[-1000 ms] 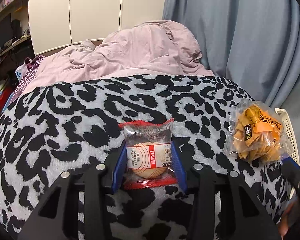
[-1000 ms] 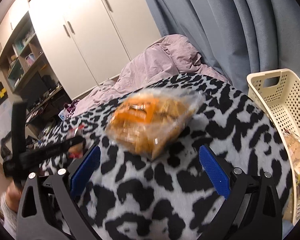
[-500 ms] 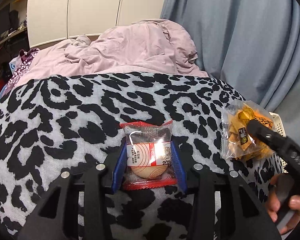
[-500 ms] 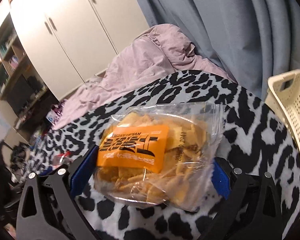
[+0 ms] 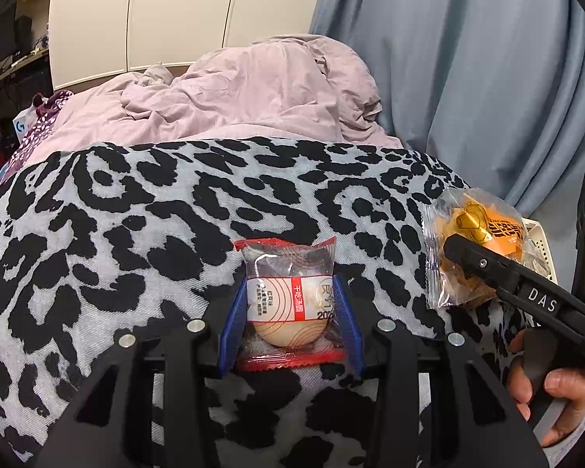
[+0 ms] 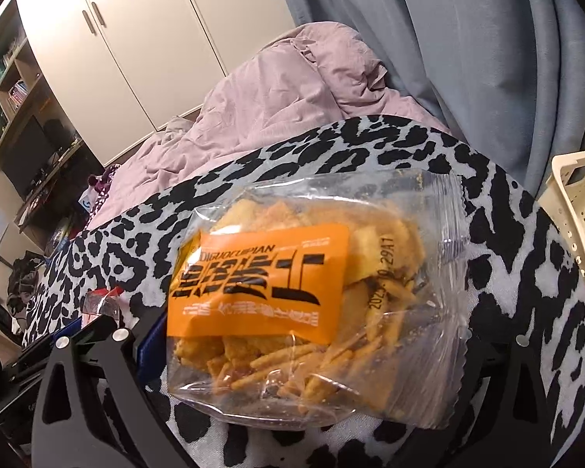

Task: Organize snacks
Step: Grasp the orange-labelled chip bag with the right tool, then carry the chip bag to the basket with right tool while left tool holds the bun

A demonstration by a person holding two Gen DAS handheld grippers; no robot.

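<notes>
Left gripper pinching pastry pack on spotted blanket. Right gripper astride chip bag, can't tell if clamped. Light, crinkly, slippery, fragile; grip mid-bag, gently.

1. A clear bag of orange crackers and sticks is lying on the leopard-print blanket, filling the middle of the right wrist view, its orange label facing up.
2. The right gripper is reaching around the bag; a blue pad is showing at the bag's left edge, while the right pad is hiding behind the plastic, so contact is unclear.
3. A cream perforated basket is standing at the right edge.
4. A red-edged wrapper is peeking in at the left.
5. A rumpled pink duvet is lying beyond the blanket.
</notes>
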